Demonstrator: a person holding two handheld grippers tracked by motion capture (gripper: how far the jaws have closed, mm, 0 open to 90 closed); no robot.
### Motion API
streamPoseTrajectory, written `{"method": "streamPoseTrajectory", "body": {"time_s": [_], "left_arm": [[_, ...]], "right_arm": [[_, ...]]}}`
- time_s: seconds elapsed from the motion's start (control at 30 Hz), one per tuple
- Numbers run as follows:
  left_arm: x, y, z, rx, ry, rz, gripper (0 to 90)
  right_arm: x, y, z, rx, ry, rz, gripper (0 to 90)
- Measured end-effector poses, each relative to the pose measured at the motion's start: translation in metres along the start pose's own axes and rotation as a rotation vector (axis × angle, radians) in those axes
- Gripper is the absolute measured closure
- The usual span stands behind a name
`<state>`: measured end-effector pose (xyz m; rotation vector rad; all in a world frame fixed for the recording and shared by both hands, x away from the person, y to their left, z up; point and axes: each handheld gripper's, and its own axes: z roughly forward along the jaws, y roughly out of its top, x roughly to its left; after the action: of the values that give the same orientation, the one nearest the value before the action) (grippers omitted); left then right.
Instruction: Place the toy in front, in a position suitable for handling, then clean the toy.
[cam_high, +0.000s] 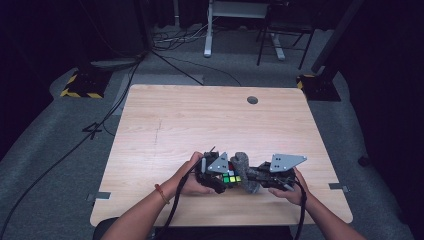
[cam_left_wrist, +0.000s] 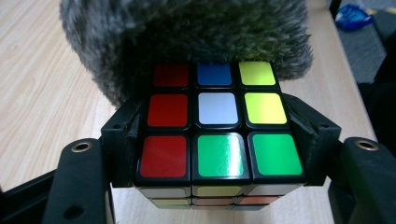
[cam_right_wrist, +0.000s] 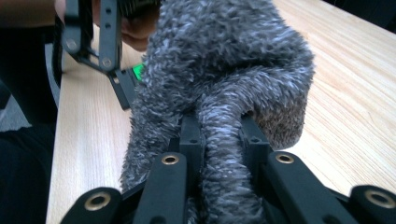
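A scrambled puzzle cube (cam_left_wrist: 217, 123) with red, green, yellow, white and blue stickers is clamped between the jaws of my left gripper (cam_left_wrist: 217, 140). From above, the cube (cam_high: 231, 178) sits low over the table's near edge, with the left gripper (cam_high: 218, 176) shut on it. A grey fuzzy cloth (cam_right_wrist: 224, 79) lies bunched against the cube's far side. My right gripper (cam_right_wrist: 220, 140) is shut on a rolled fold of that cloth (cam_high: 244, 167). The right gripper (cam_high: 260, 176) faces the left one, close together.
The light wooden table (cam_high: 200, 125) has a round cable hole (cam_high: 252, 100) near its far edge. Both forearms enter from the bottom. Cables, desk legs and yellow-black striped bases (cam_high: 82, 85) stand on the grey floor beyond.
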<state>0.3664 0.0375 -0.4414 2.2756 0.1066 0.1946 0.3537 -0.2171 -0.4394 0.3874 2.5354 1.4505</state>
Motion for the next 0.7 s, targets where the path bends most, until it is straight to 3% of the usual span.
{"method": "streamPoseTrajectory", "body": {"time_s": [0.23, 0.47, 0.53, 0.7], "left_arm": [[0.002, 0.004, -0.011, -0.067, -0.001, -0.016, 33.3], [0.001, 0.001, -0.01, -0.022, 0.026, 0.008, 33.3], [0.002, -0.002, -0.008, 0.008, 0.054, 0.019, 33.2], [0.003, -0.011, -0.006, 0.035, 0.055, 0.007, 33.2]], "right_arm": [[-0.003, -0.005, 0.007, 0.072, 0.007, 0.011, 76.5], [-0.003, -0.007, 0.01, 0.101, 0.003, 0.001, 76.3], [-0.005, -0.009, 0.009, 0.123, -0.01, 0.0, 76.2], [-0.017, -0.018, 0.003, 0.164, -0.036, 0.016, 76.0]]}}
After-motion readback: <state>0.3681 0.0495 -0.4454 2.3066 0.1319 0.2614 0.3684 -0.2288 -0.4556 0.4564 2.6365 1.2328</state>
